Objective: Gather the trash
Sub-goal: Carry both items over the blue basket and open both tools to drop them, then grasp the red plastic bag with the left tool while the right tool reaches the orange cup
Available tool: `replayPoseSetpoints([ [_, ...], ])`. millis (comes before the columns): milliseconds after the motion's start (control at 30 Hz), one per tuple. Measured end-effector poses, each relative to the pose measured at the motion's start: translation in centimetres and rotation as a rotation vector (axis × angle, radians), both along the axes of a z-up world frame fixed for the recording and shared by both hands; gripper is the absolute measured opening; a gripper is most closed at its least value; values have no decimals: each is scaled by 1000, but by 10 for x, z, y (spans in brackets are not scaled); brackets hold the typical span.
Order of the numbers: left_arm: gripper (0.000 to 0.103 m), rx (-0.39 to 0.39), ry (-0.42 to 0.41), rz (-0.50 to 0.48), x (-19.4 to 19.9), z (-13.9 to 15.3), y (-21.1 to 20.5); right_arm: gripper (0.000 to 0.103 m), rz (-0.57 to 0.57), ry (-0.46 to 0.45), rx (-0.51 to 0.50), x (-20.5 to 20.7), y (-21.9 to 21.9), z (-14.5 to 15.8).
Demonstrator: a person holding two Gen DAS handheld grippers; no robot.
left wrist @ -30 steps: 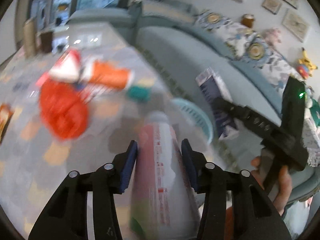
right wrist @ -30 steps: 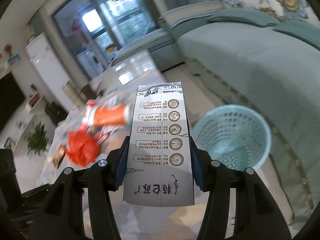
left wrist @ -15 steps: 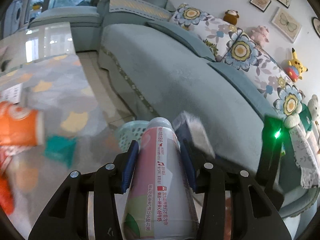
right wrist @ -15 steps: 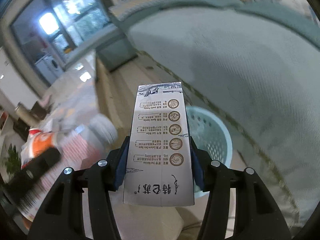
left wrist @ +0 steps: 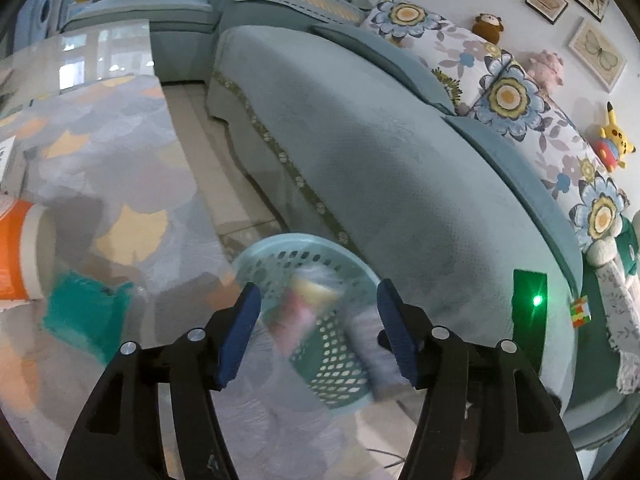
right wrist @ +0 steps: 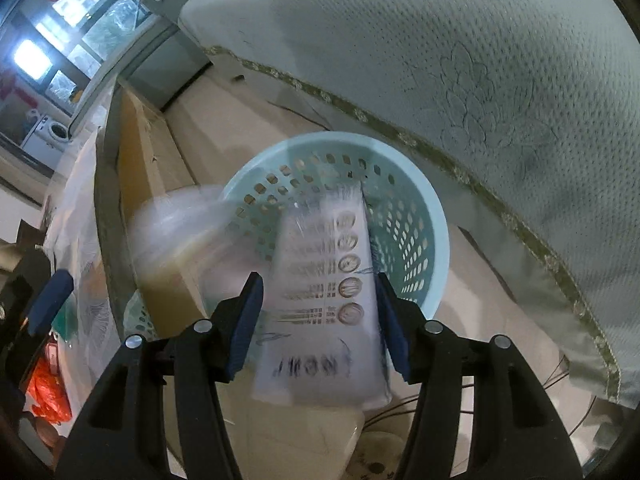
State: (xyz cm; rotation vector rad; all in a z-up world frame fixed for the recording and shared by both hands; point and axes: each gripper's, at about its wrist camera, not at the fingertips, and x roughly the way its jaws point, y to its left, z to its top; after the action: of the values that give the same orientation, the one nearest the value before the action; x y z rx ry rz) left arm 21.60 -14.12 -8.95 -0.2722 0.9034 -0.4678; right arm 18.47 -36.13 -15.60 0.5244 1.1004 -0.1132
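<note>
A pale teal perforated basket (left wrist: 296,238) stands on the floor between the table and the sofa. My left gripper (left wrist: 316,332) hangs over it with its jaws opening. The pink-labelled bottle (left wrist: 304,300) is a blur beyond the pads, free of them, dropping into the basket. In the right wrist view the bottle (right wrist: 180,236) smears across the basket's (right wrist: 436,216) left rim. My right gripper (right wrist: 320,320) points down into the basket. The grey printed carton (right wrist: 328,280) is blurred between its pads, with a gap on the left side. The carton (left wrist: 368,344) also shows at the basket's right.
A teal sofa (left wrist: 380,160) with flowered cushions runs close along the basket's far side. On the patterned table top (left wrist: 120,160) to the left lie an orange cup (left wrist: 16,256) and a teal scrap (left wrist: 80,316). A red bag (right wrist: 48,396) lies low at the left.
Both grippers have swung away from the table and down over the basket. The left jaws have spread and let the bottle go. The carton has slid forward out of the right jaws.
</note>
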Motion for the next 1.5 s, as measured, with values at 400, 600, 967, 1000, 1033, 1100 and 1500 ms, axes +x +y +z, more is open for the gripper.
replayPoseSetpoints([
  [400, 66, -21, -138, 93, -55, 43, 56, 60, 40, -118, -8, -9, 11, 31],
  [600, 73, 8, -223, 242, -100, 74, 109, 60, 131, -329, -39, -28, 45, 77],
  [967, 86, 113, -260, 559, -151, 89, 229, 60, 374, -553, -88, -48, 161, 127],
  [1000, 86, 115, -234, 582, -150, 83, 239, 60, 391, -554, -91, -48, 170, 126],
  [1033, 86, 115, -210, 591, -149, 76, 246, 60, 417, -553, -95, -47, 183, 125],
  [1100, 86, 112, -160, 595, -142, 62, 256, 60, 462, -544, -102, -46, 204, 121],
  [1500, 60, 55, -52, 533, -114, 1, 258, 62, 600, -447, -53, 8, 276, 99],
])
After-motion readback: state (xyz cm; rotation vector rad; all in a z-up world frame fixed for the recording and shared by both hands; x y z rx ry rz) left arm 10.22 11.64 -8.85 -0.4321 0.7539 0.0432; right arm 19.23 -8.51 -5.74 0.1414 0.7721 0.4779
